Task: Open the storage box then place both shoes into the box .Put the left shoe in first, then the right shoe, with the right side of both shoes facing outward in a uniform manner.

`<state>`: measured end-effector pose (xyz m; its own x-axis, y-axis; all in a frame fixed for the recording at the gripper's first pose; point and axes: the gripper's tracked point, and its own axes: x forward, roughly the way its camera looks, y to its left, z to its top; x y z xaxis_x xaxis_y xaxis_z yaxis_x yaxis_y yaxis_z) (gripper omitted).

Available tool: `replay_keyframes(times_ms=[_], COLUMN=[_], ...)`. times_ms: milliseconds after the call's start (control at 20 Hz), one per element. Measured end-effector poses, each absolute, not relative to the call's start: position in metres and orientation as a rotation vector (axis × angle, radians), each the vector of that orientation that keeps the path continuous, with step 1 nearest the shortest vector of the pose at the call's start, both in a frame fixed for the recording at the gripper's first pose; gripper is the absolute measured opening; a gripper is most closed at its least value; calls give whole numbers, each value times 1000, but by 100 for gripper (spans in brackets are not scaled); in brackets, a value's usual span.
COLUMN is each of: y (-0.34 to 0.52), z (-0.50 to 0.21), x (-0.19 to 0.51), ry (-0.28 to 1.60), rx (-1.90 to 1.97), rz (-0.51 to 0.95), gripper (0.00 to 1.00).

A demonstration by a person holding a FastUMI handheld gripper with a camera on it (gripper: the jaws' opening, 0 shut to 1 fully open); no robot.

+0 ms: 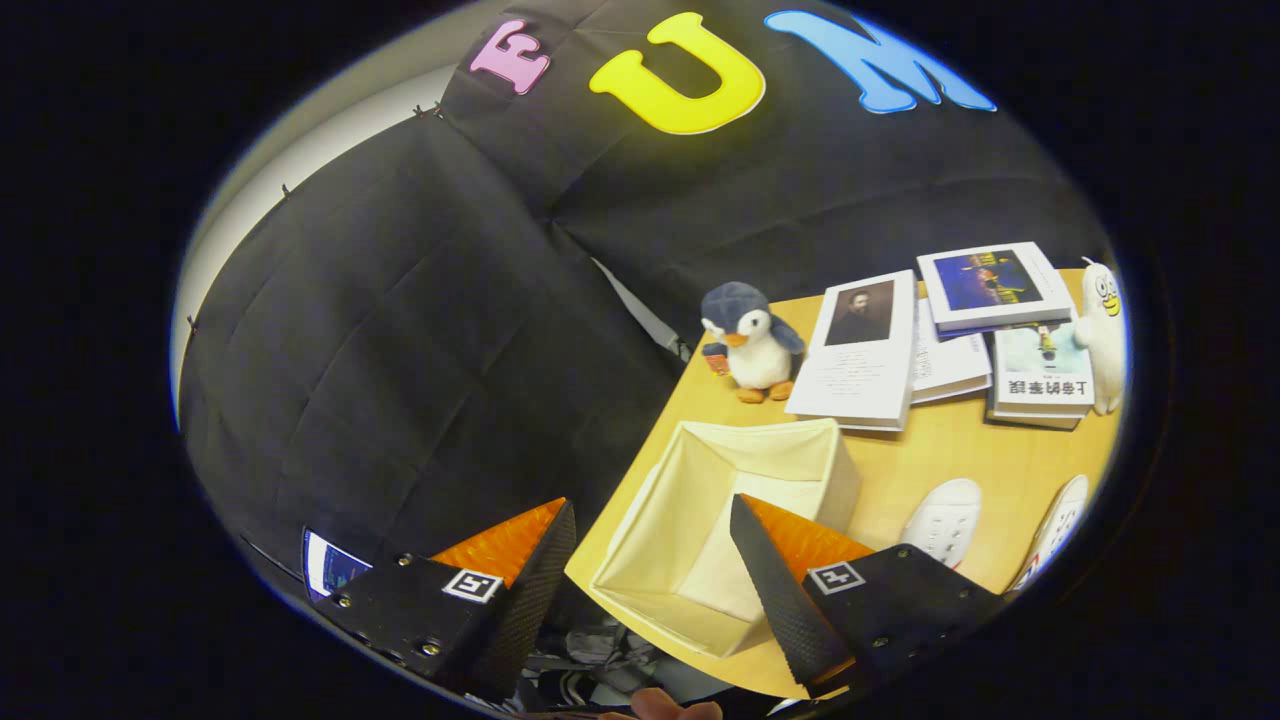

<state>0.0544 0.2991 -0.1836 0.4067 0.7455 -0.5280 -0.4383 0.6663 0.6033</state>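
Box (700, 520) sits open and empty at the worktop (930, 465) corner, just ahead of the fingers (640, 560), which are apart holding nothing; shoes (945, 520) lie at 3 o'clock of it, so likely swing right and grip the left shoe first.

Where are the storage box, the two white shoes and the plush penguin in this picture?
storage box (640, 500): gripper view, on its left wall, between the open fingers.
nearer shoe (945, 520): gripper view, on its upper.
farther shoe (1058, 525): gripper view, on its upper.
plush penguin (758, 355): gripper view, on its belly.
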Motion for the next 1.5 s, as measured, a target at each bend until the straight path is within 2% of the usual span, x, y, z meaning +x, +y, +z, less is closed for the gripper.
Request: replay_keyframes(times_ms=[250, 550, 1100, 1300, 1500], y=[220, 169, 144, 142, 145], z=[-214, -251, -348, -386, -413], x=[53, 36, 3, 2, 5], ry=[866, 903, 1071, 1126, 1177], rx=[246, 185, 129, 83, 83], rz=[616, 509, 415, 395, 382], gripper=[96, 96, 90, 82, 81])
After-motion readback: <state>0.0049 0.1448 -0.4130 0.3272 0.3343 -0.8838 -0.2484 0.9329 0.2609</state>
